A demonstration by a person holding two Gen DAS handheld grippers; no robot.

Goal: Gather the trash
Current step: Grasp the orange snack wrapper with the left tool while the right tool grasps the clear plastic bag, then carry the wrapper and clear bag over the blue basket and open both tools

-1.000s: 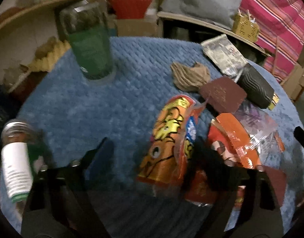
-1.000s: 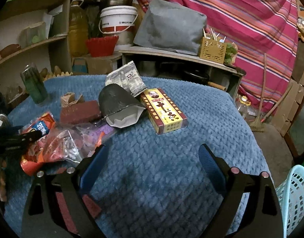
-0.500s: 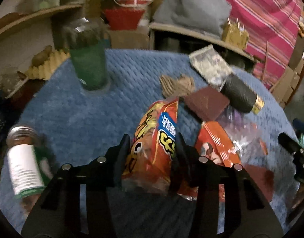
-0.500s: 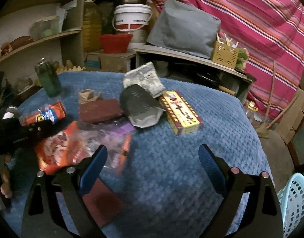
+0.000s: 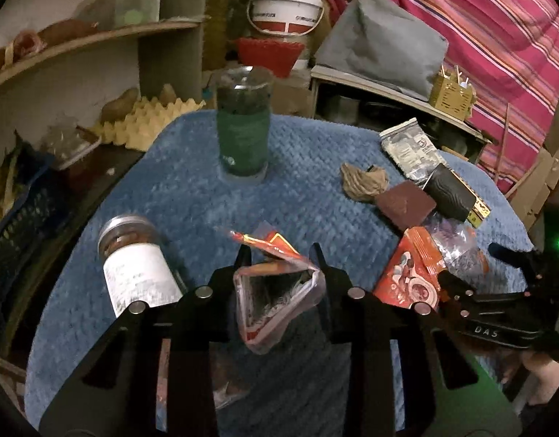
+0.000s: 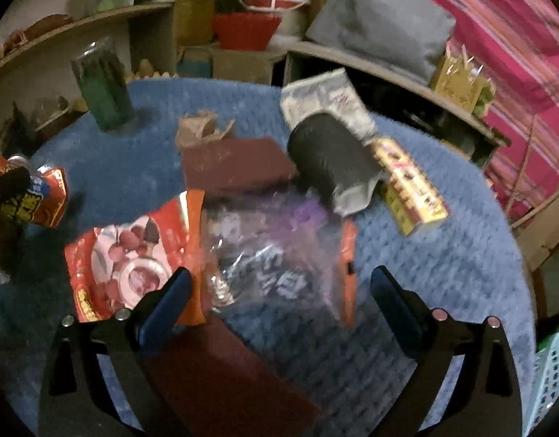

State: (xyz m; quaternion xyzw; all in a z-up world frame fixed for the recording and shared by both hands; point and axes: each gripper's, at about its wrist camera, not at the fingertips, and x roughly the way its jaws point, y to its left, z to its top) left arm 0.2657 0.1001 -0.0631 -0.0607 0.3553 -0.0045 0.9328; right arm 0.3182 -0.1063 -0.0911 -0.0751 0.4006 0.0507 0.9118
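Trash lies spread over a round surface [image 5: 192,167] with a blue knitted cover. The left claw [image 5: 279,273] is pressed onto an orange snack bag [image 5: 275,291] and pinches it between both fingers; the bag is lifted, and its open silver inside faces the left wrist camera. In the right wrist view the same bag [image 6: 35,200] shows at the far left, above the cover.

The right claw [image 6: 279,291] is spread wide and holds nothing. It hangs over a clear plastic wrapper [image 6: 275,255] with purple print, which lies between its two fingers. Just beside this wrapper, on the left, is a red candy bag [image 6: 130,255]. A dark red packet [image 6: 235,167] lies behind them, touching a crumpled brown paper [image 6: 203,131]. A black pouch [image 6: 330,160] rests partly on a silver foil packet [image 6: 326,98] and beside a yellow and red box [image 6: 406,185].

A green glass jar [image 5: 243,127] stands upright at the far side of the surface. A jar with a white label [image 5: 137,266] lies near the left claw. A light blue basket [image 6: 548,371] shows at the lower right edge.
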